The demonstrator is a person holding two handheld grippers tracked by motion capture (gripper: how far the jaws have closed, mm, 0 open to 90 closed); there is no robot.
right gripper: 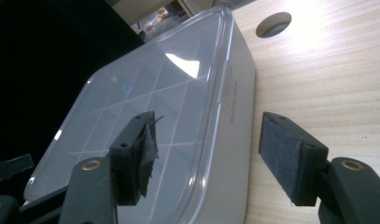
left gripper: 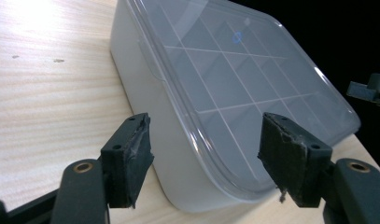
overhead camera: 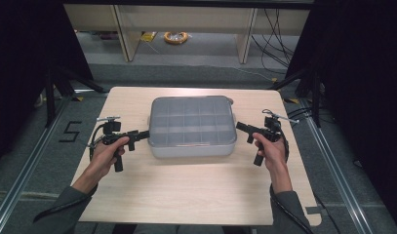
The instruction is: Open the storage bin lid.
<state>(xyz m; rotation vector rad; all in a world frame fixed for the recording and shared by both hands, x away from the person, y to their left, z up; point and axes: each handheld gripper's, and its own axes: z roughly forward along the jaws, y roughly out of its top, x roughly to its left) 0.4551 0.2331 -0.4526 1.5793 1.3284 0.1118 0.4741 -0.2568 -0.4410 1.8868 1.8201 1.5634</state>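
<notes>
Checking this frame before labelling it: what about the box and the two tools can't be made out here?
- Box contents: frosted lid blurs the compartments, high view.
- Left tool pads' contact with the box edge: unclear.
- Right tool: likewise.
- Print on the box's side, right gripper view: too small.

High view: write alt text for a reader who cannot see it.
A pale grey, rounded plastic organiser box with a clear lid over a grid of compartments sits on a light wooden table. A person's left gripper and right gripper reach its two short ends, jaws open.
</notes>
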